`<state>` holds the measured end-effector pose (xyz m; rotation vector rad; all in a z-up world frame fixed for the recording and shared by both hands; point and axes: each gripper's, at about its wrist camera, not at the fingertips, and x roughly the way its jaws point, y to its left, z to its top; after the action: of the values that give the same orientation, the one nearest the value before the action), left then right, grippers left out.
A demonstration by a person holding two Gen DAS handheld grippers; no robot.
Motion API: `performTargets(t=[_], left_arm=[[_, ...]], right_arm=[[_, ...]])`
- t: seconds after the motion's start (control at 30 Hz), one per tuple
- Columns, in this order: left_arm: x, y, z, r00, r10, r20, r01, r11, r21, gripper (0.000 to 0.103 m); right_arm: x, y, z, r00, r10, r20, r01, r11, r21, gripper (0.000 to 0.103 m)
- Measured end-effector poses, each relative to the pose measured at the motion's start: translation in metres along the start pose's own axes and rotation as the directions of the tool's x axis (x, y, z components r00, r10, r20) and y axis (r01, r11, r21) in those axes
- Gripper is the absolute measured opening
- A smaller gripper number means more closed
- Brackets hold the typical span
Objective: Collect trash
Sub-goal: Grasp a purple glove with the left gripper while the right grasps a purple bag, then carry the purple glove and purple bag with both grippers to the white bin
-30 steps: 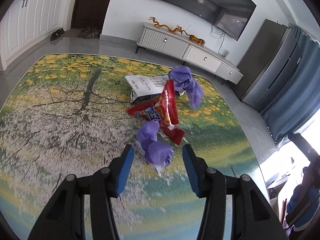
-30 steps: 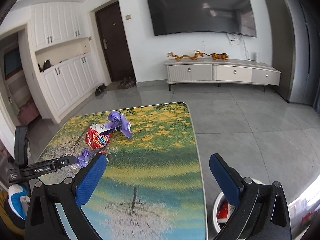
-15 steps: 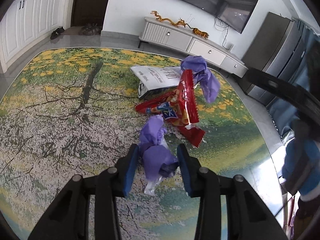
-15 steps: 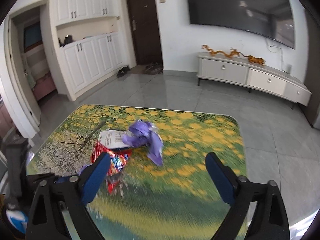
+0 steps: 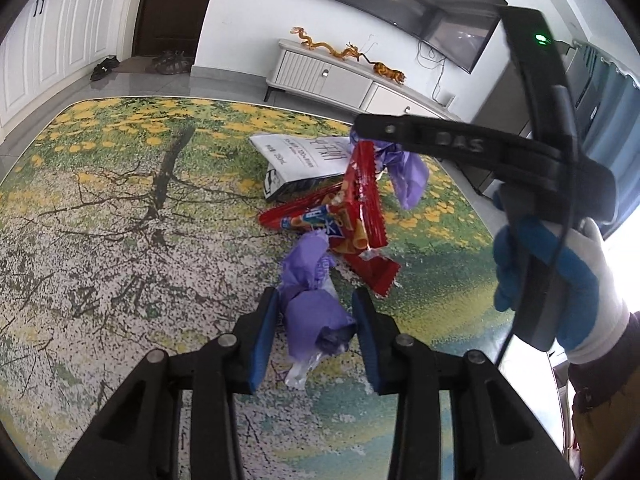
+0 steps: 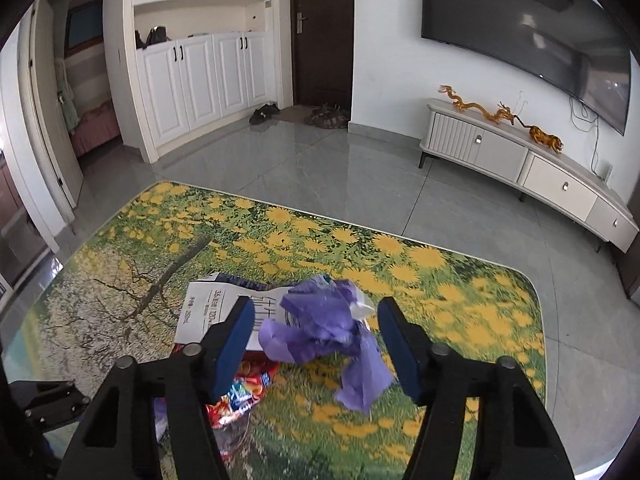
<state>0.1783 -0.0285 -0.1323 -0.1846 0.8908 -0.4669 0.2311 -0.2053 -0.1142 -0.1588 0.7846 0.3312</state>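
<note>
- while both hand-held grippers point down at the litter on the flower-printed surface (image 5: pixel 120 240), the relation that matters is how each purple wad sits between its blue pads.
- in the left wrist view the left hand-held gripper (image 5: pixel 316 332) straddles the near purple wrapper (image 5: pixel 312 312); the wad runs from about 6 o'clock to 12 o'clock, along the fingers, and the pads look as if they touch its sides. the jaws stand partly closed, and it seems gripped, though not yet lifted.
- the red snack packets (image 5: pixel 352 212) lie at 1 o'clock just beyond it, the white paper bag (image 5: pixel 304 160) farther at 12 o'clock.
- in the right wrist view the right hand-held gripper (image 6: pixel 316 344) is closing around the far purple wrapper (image 6: pixel 328 332), which lies between the pads with gaps on both sides; a tail hangs toward 5 o'clock. nothing is held yet.
- the gloved right hand (image 5: pixel 560 280) shows at 3 o'clock in the left view; that side is nearer the far wad, the left nearer the near one.
- against a second ago: the left jaws were wide with the wad loose between them and have since come in on it; the right hand-held gripper was fully open off the surface's corner, facing the tv wall, and has swung over the pile.
</note>
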Motion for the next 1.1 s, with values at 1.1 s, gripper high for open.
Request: performTargets(t=[1.1], left_arm=[[-0.078, 0.033, -0.044, 0.987, 0.136, 0.090, -0.124, 0.984, -0.129, 0.034]], right_arm=[[-0.091, 0.039, -0.105, 0.995, 0.083, -0.063, -0.081, 0.996, 0.038, 0.026]])
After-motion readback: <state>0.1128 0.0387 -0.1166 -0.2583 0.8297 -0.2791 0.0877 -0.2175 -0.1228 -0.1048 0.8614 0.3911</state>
